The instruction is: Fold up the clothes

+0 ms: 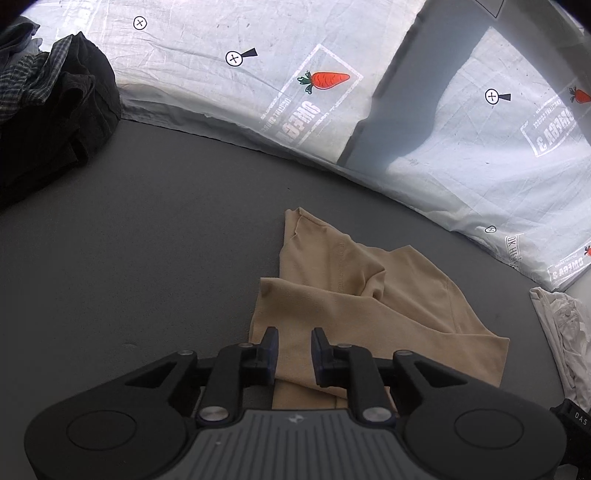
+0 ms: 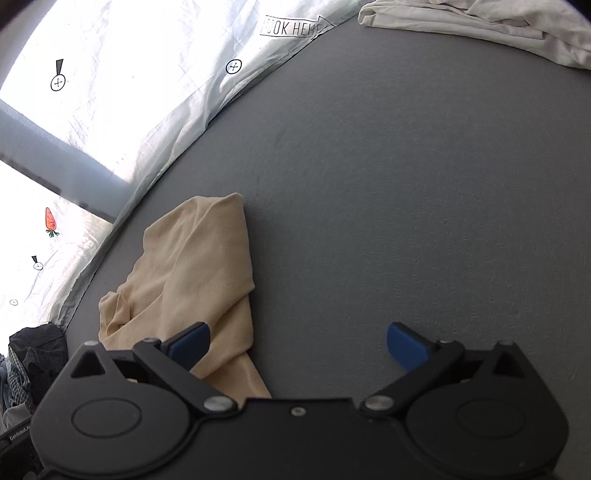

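Observation:
A tan shirt [image 1: 362, 302] lies crumpled on the grey table [image 1: 147, 240]. My left gripper [image 1: 294, 349] hovers over the shirt's near edge, its jaws a narrow gap apart with tan cloth showing between them, not pinched. In the right wrist view the same tan shirt [image 2: 192, 273] lies to the left. My right gripper [image 2: 298, 341] is wide open and empty, its left fingertip [image 2: 190, 341] over the shirt's right edge and its right fingertip [image 2: 406, 343] over bare table.
A dark pile of clothes [image 1: 55, 110] sits at the far left of the table. A white garment [image 1: 565, 332] lies at the right edge, also at the far right in the right wrist view [image 2: 480, 26]. A white printed sheet [image 1: 258, 74] covers the area behind the table.

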The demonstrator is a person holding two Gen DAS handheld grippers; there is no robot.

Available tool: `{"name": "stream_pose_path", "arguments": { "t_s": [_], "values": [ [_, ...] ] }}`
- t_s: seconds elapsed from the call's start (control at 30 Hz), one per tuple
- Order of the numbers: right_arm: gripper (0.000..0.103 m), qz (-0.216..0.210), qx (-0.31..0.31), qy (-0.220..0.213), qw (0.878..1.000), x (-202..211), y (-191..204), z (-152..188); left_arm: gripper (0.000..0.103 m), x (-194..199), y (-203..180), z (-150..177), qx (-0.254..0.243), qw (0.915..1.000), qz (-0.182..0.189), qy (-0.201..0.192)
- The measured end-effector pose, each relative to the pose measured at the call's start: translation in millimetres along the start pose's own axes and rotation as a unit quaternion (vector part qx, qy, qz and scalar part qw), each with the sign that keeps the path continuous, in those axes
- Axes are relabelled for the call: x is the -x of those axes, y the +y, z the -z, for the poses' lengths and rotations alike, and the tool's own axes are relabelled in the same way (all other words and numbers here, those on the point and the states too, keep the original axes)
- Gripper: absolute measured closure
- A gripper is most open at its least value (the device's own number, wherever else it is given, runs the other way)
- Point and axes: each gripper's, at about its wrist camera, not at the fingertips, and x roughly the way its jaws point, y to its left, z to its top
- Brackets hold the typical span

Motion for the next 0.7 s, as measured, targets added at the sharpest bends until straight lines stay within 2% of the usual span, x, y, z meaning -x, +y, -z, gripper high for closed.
{"name": "stream_pose_path", "arguments": {
  "t_s": [0.1,0.2,0.3,0.47,0.53,0.57,0.67,0.7],
  "values": [
    [0.000,0.003,0.008,0.000,1.000,0,1,2,0.044,-13,9,0,-0.001,1.0000,-0.004,0.002],
    [0.000,0.005,0.013,0.002,1.000,1,2,2,0.028,-26,12,-5,-0.016,0.9999,0.002,-0.003],
    [0.000,0.009,0.021,0.004,1.000,1,3,3,0.023,-41,10,-14,-0.029,0.9995,0.011,-0.005],
    [0.000,0.025,0.030,0.004,0.999,-2,10,4,0.023,-69,7,-25,-0.036,0.9990,0.019,0.018],
    [0.000,0.033,0.037,0.005,0.999,-3,13,4,0.028,-72,7,-25,-0.036,0.9990,0.020,0.017],
    [0.000,0.036,0.041,0.005,0.999,-3,14,5,0.035,-74,6,-25,-0.035,0.9990,0.022,0.017],
    [0.000,0.046,0.060,0.006,0.997,-4,18,7,0.061,-74,4,-23,-0.037,0.9987,0.029,0.018],
    [0.000,0.050,0.067,0.006,0.996,-5,20,8,0.077,-72,3,-23,-0.038,0.9986,0.032,0.015]
  ]
}}
